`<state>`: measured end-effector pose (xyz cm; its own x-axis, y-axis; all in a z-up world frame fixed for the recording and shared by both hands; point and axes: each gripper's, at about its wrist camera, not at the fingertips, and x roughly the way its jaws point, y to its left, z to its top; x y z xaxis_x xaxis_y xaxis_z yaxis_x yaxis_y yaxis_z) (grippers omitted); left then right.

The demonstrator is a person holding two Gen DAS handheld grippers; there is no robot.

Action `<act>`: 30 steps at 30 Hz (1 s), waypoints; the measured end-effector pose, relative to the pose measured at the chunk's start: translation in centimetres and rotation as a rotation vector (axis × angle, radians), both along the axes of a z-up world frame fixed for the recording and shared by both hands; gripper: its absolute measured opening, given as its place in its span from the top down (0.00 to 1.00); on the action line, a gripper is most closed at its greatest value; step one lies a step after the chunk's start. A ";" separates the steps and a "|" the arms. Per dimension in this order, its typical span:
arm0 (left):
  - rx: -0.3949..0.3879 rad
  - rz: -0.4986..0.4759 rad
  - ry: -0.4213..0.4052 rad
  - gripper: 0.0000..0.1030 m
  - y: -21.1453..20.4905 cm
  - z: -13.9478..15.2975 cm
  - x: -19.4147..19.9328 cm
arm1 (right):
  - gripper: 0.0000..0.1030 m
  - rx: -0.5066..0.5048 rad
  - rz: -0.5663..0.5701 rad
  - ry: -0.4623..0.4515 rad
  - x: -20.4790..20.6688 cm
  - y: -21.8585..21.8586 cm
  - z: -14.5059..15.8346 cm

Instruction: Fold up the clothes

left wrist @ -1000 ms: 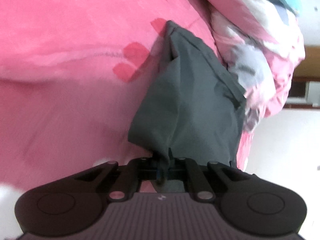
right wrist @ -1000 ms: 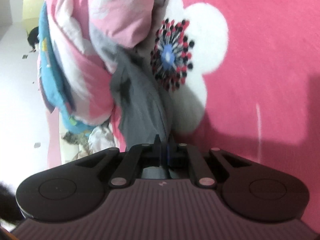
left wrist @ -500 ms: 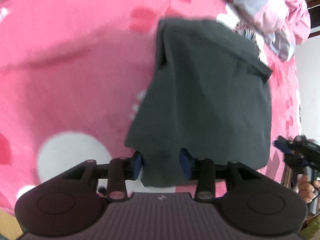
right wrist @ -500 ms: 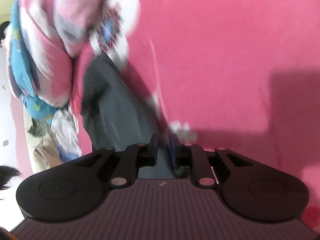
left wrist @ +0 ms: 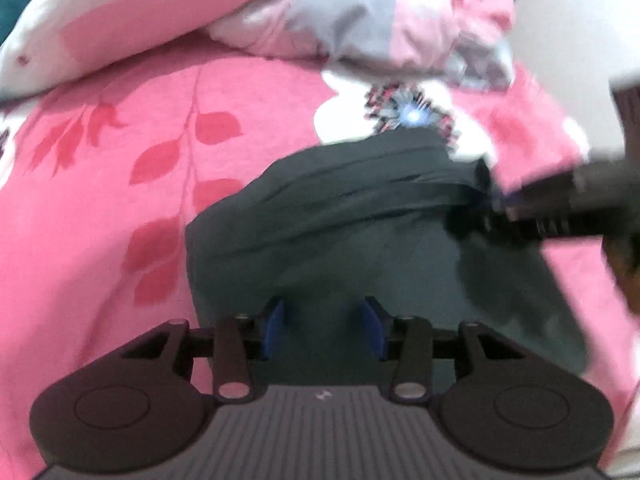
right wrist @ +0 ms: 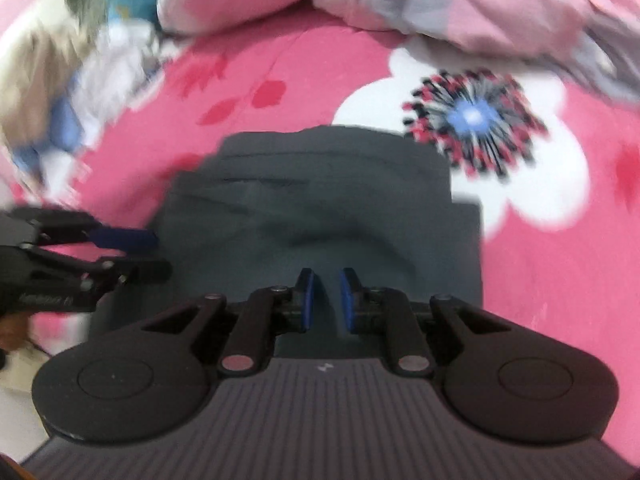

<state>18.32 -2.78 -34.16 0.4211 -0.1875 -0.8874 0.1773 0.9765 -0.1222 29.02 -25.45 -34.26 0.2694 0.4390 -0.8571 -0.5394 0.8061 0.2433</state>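
My left gripper hangs wide apart and my right gripper narrowly parted, both empty, over the dark grey cloth garment lying creased on the pink flowered bedsheet.

**Around the bed**

A pink bedsheet printed with red leaves and a big white flower covers the bed. A crumpled pink, white and grey quilt lies along its far edge.
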 end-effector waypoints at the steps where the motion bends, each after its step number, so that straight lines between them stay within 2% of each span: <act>1: 0.014 0.005 0.004 0.57 0.0 -0.8 0.6 | 0.88 -0.009 -0.004 -0.019 0.9 0.7 -0.4; 4: -0.031 0.070 0.020 0.53 1.7 -1.2 1.3 | 0.88 0.018 -0.048 -0.066 3.1 1.2 -0.8; 7: -0.056 0.104 0.014 0.48 2.7 -0.9 1.6 | 0.87 0.038 -0.094 -0.125 3.9 0.7 0.7; 10: -0.073 0.114 0.020 0.44 3.3 -0.6 1.8 | 0.86 0.072 -0.188 -0.129 4.2 -1.4 2.1; 12: -0.100 0.146 0.018 0.39 4.0 -0.6 2.2 | 0.74 0.117 -0.307 -0.075 4.6 -4.2 2.1; 13: -0.114 0.162 0.018 0.38 4.3 -0.6 2.3 | 0.58 0.149 -0.377 -0.033 4.9 -5.7 1.5; 14: -0.128 0.170 0.021 0.36 4.5 -0.8 2.6 | 0.53 0.181 -0.448 0.010 5.2 -7.2 0.8; 16: -0.156 0.187 0.027 0.37 4.9 -1.2 3.1 | 0.53 0.249 -0.570 0.098 5.8 -9.8 -0.5; 18: -0.169 0.183 0.030 0.42 5.1 -1.5 3.5 | 0.53 0.331 -0.612 0.196 6.3 -11.1 -2.4; 19: -0.169 0.172 0.031 0.45 5.0 -1.7 3.6 | 0.56 0.372 -0.632 0.245 6.6 -11.7 -3.3; 21: -0.176 0.149 0.031 0.63 4.6 -1.8 3.7 | 0.80 0.412 -0.630 0.285 6.7 -11.9 -4.1; 22: -0.179 0.138 0.031 0.67 4.5 -1.9 3.8 | 0.94 0.422 -0.612 0.277 6.6 -11.6 -3.9; 24: -0.160 0.124 0.019 0.84 3.9 -1.8 3.6 | 0.96 0.440 -0.575 0.255 6.4 -11.0 -3.4; 27: -0.153 0.134 -0.011 0.92 3.9 -0.8 3.2 | 0.98 0.472 -0.525 0.199 5.9 -10.2 -1.6; 30: -0.155 0.158 -0.047 0.92 4.3 0.7 2.5 | 0.99 0.522 -0.498 0.138 5.5 -10.1 0.4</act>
<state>20.84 1.51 -33.48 0.4966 -0.2484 -0.8317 0.0327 0.9629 -0.2680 34.54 -35.50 -33.84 0.4485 0.6531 -0.6101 -0.0759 0.7080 0.7021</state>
